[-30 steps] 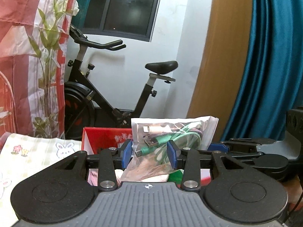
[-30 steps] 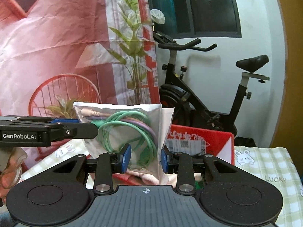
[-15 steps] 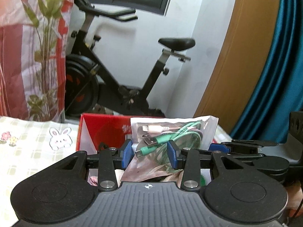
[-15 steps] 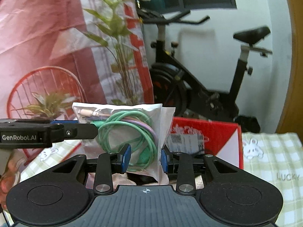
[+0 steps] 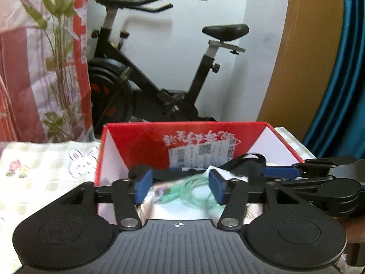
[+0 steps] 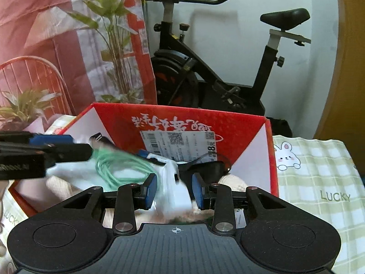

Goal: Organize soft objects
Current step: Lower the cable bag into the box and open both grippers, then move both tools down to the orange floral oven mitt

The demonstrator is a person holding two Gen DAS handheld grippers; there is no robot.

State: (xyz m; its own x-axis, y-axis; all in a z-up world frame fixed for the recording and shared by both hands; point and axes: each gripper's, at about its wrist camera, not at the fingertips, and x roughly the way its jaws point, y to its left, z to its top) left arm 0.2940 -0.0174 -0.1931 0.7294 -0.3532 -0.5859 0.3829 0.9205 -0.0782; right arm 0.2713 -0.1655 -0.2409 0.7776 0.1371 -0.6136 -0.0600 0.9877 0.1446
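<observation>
A clear bag of coiled green cable [image 5: 189, 189] [image 6: 118, 164] lies low inside the open red cardboard box [image 5: 182, 126] [image 6: 178, 111]. My left gripper [image 5: 180, 189] hangs over the box; its jaws are opening, and the bag sits between the blue pads without touching them. It also enters the right wrist view from the left [image 6: 45, 153]. My right gripper [image 6: 174, 190] is shut on the bag's white right-hand edge [image 6: 173, 189]. In the left wrist view its fingers [image 5: 285, 171] reach in from the right.
Also in the box are a cream plush thing [image 6: 57, 185] and a black strapped item [image 6: 209, 166]. The box stands on a checked rabbit tablecloth [image 6: 314, 178]. Behind it are an exercise bike [image 5: 159, 86], a red leaf-print curtain [image 6: 57, 45] and a teal curtain [image 5: 337, 80].
Both grippers have come down and carried the bag from above the box into it. The left jaws have widened and let go of the bag; the right still grips it.
</observation>
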